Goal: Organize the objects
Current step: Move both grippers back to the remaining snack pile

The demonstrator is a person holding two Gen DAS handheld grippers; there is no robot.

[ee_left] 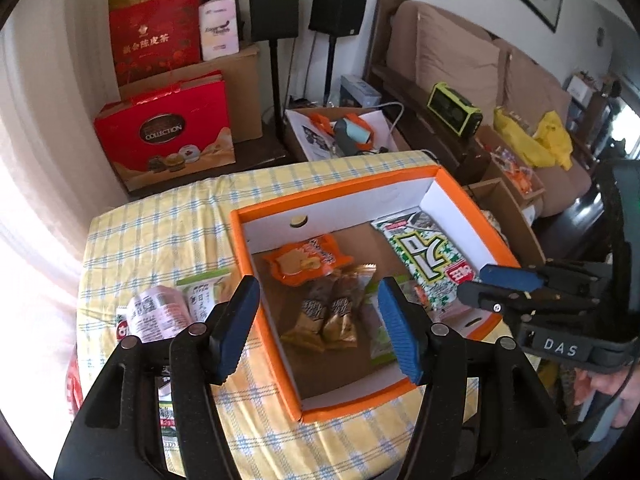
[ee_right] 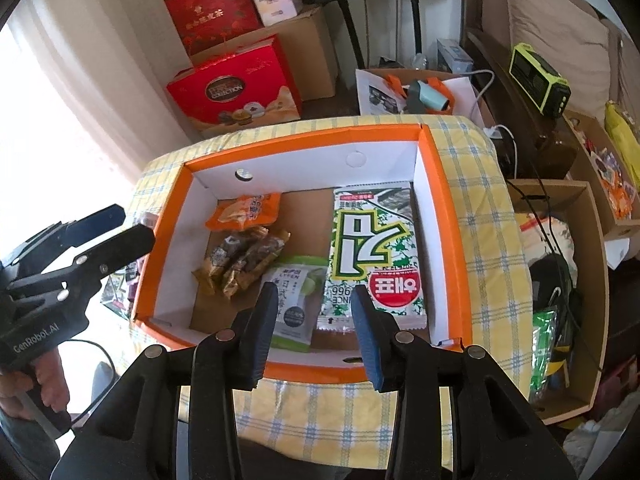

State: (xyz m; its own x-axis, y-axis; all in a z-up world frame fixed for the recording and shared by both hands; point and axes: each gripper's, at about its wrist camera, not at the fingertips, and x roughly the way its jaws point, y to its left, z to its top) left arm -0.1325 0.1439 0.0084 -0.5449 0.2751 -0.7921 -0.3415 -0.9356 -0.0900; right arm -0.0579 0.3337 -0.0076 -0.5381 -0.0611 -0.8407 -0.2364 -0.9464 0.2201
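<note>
Our left gripper (ee_left: pixel 318 326) hangs empty, jaws apart, over the orange box's (ee_left: pixel 268 320) left wall; remaining packets (ee_left: pixel 160 314) lie outside, leftward, nearer it than our right gripper (ee_right: pixel 314 334).

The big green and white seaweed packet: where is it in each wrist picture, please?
Left wrist view: seaweed packet lies right of centre, along the right wall of the orange box.
Right wrist view: seaweed packet lies at centre, along the same wall.
Shared landmark: orange snack pouch at the box's far left.

Snack packets (ee_right: pixel 248 256) inside box (ee_right: pixel 444 216) on table (ee_right: pixel 480 208)
</note>
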